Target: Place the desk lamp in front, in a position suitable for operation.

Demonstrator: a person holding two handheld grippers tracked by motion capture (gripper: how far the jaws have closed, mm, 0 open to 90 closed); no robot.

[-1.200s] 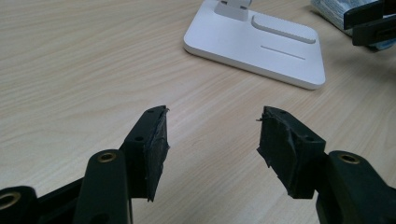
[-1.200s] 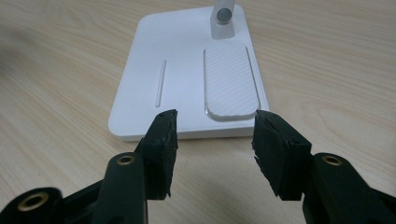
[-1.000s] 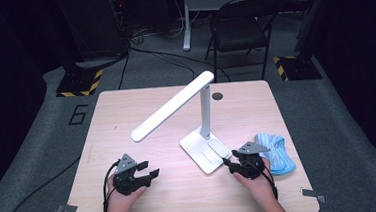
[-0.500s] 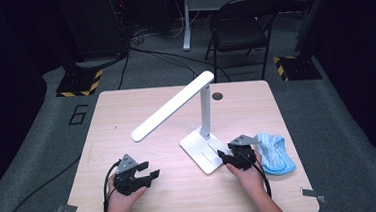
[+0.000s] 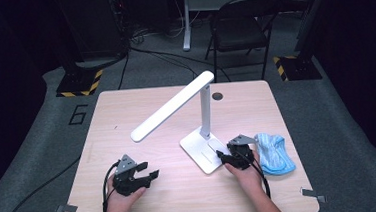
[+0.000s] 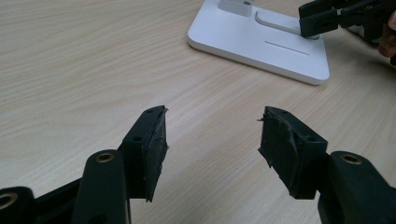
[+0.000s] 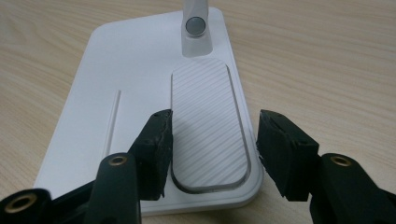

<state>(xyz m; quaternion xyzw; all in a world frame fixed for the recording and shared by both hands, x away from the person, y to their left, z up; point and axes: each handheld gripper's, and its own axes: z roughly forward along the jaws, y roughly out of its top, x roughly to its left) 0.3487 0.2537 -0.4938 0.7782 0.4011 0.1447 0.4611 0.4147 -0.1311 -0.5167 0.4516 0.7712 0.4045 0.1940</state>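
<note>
The left gripper (image 5: pixel 143 176) rests low over the bare table (image 5: pixel 126 115), well to the left of the lamp base (image 5: pixel 204 149), its jaws spread wide with nothing between them. In the left gripper view, the left gripper (image 6: pixel 212 135) shows the same wide gap over plain wood, and the lamp base (image 6: pixel 261 39) lies ahead and to the right, its far edge cut off by the top of the frame. The hand (image 5: pixel 124 195) behind it is partly cut by the bottom edge of the high view.

The white desk lamp (image 5: pixel 204 110) stands on that base near the middle of the table, its long head (image 5: pixel 171 107) slanting down to the left of the post. The post's foot (image 7: pixel 196 28) shows in the right gripper view, but the rest of it runs out of frame.

The right gripper (image 5: pixel 224 157) sits at the right front corner of the lamp base, jaws open at a moderate width. In the right gripper view, the right gripper (image 7: pixel 212 140) hangs its jaws either side of the near end of the ribbed pad (image 7: pixel 205 116) set into the lamp base (image 7: pixel 126 84); whether the pads touch the base cannot be told. From the left gripper view, its tip (image 6: pixel 322 18) overlaps the base's far corner.

Right of the base, just past the right hand (image 5: pixel 246 174), lies a crumpled blue cloth (image 5: pixel 274 152), partly hidden by the gripper.
</note>
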